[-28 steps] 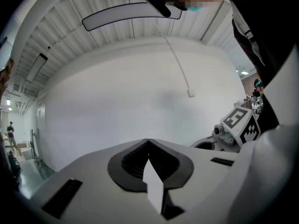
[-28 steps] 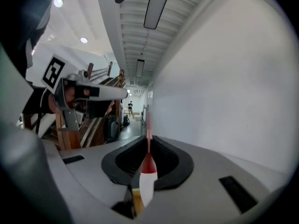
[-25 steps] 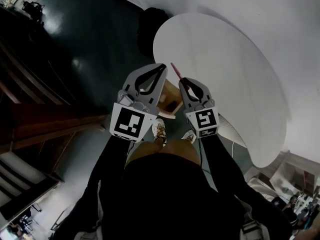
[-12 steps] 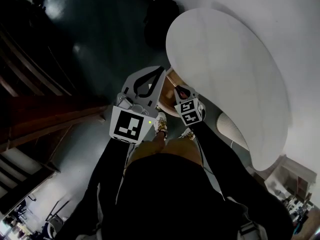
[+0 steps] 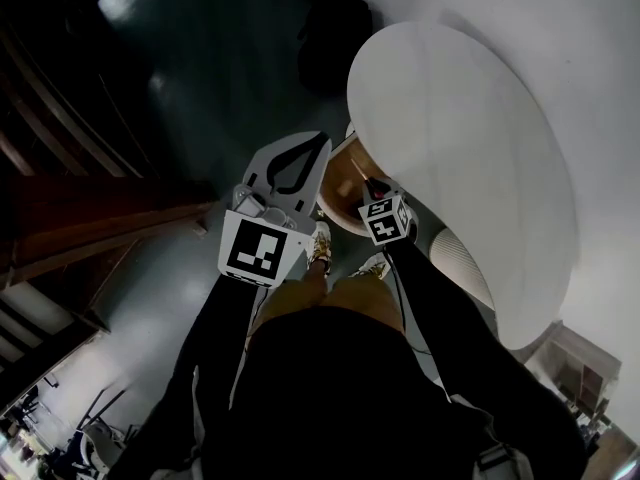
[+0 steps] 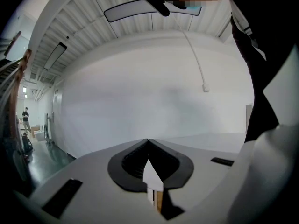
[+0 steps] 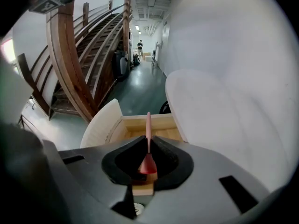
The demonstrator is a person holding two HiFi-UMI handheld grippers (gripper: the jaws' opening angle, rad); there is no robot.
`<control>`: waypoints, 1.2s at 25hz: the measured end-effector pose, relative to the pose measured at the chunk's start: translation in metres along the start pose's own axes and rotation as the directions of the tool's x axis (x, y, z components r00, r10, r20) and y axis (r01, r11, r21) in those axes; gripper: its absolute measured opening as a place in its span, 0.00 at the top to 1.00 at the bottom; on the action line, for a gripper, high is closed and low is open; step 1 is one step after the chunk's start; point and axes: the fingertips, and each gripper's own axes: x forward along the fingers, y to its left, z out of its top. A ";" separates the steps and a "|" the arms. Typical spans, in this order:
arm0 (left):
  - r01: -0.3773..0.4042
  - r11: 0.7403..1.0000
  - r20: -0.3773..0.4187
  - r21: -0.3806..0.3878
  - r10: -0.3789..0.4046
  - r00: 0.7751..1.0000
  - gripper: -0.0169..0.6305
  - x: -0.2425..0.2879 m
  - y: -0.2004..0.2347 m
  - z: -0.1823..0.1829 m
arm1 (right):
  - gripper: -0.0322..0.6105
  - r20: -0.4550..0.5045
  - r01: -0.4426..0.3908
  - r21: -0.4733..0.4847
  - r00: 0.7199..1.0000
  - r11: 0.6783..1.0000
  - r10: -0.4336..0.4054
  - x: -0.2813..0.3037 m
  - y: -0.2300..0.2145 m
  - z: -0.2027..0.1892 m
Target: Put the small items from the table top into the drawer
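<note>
My right gripper (image 7: 148, 139) is shut on a thin pink stick with a red wider end (image 7: 148, 149). The stick points forward and down over an open pale wooden drawer (image 7: 164, 122). In the head view this gripper (image 5: 368, 183) hangs over the drawer (image 5: 345, 196), below the edge of the round white table (image 5: 470, 138). My left gripper (image 5: 320, 140) is held level, left of the drawer. Its jaws are shut with nothing between them (image 6: 148, 142), facing a white wall.
The drawer's curved white front panel (image 7: 99, 125) stands at its left. A wooden staircase (image 7: 70, 55) rises at the left over a dark green floor (image 7: 140, 90). A dark round object (image 5: 335, 38) sits on the floor beyond the table. The person's legs and shoes (image 5: 320, 258) are below the grippers.
My right gripper has sunk from table-edge height down over the open drawer and tilted downward, still holding the pink stick. The left gripper shifted only slightly.
</note>
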 end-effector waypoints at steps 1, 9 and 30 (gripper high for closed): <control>-0.002 1.000 -0.001 0.005 0.002 1.000 0.95 -0.001 0.001 0.000 | 0.85 0.001 0.003 0.000 1.000 1.000 -0.003 0.000 0.000 0.000; 0.009 1.000 -0.005 0.016 -0.009 1.000 0.95 -0.004 -0.004 -0.002 | 0.71 -0.014 0.013 0.007 1.000 1.000 -0.013 0.001 0.002 -0.014; 0.043 0.998 0.009 0.046 -0.043 0.999 0.95 0.001 -0.027 0.007 | 0.91 0.018 -0.035 0.074 0.999 0.997 0.034 -0.021 0.006 -0.027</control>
